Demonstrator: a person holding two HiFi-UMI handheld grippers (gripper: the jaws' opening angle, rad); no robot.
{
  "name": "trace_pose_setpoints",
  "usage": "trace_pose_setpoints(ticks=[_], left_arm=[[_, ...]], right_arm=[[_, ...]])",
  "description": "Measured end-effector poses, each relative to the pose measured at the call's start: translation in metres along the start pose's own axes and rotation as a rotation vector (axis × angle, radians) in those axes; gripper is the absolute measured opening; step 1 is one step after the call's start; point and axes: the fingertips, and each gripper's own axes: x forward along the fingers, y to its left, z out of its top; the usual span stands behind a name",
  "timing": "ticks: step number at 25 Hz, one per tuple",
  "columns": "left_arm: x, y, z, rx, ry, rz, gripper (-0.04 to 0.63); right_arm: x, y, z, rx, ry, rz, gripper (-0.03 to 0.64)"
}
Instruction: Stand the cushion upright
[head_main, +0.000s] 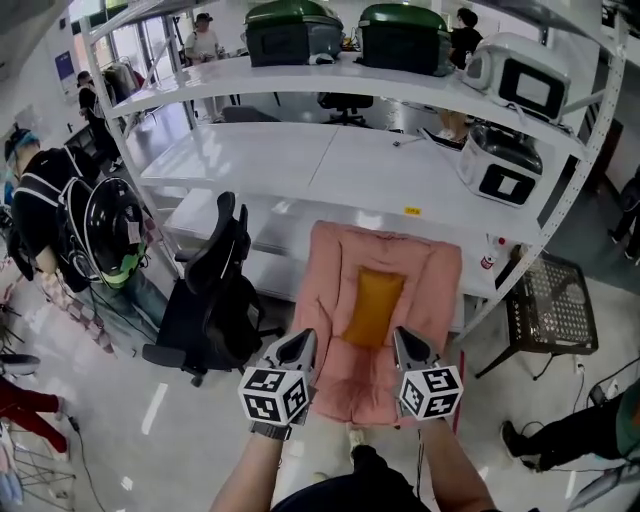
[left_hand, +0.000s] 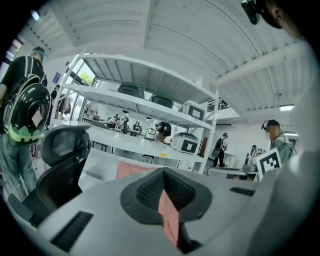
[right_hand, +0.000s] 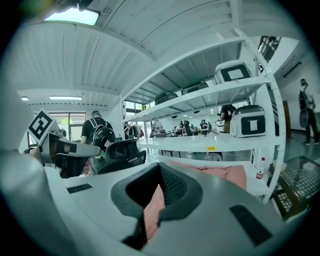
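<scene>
A large pink cushion with an orange patch in its middle slopes from the lowest white shelf down toward me. My left gripper is shut on the cushion's near left edge. My right gripper is shut on its near right edge. In the left gripper view pink fabric is pinched between the black pads of the left gripper. The right gripper view shows pink fabric clamped in the right gripper, with the rest of the cushion stretching ahead.
A black office chair stands close on the left of the cushion. White rack posts flank it, with a small bottle on the shelf and a black wire stool at right. Cookers sit on upper shelves. People stand at far left.
</scene>
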Motion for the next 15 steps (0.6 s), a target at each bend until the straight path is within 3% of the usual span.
trace_pose_setpoints(ticks=[15], left_arm=[[-0.066, -0.019, 0.041, 0.056, -0.092, 0.01, 0.005]], right_arm=[[-0.051, 0.024, 0.049, -0.05, -0.107, 0.011, 0.003]])
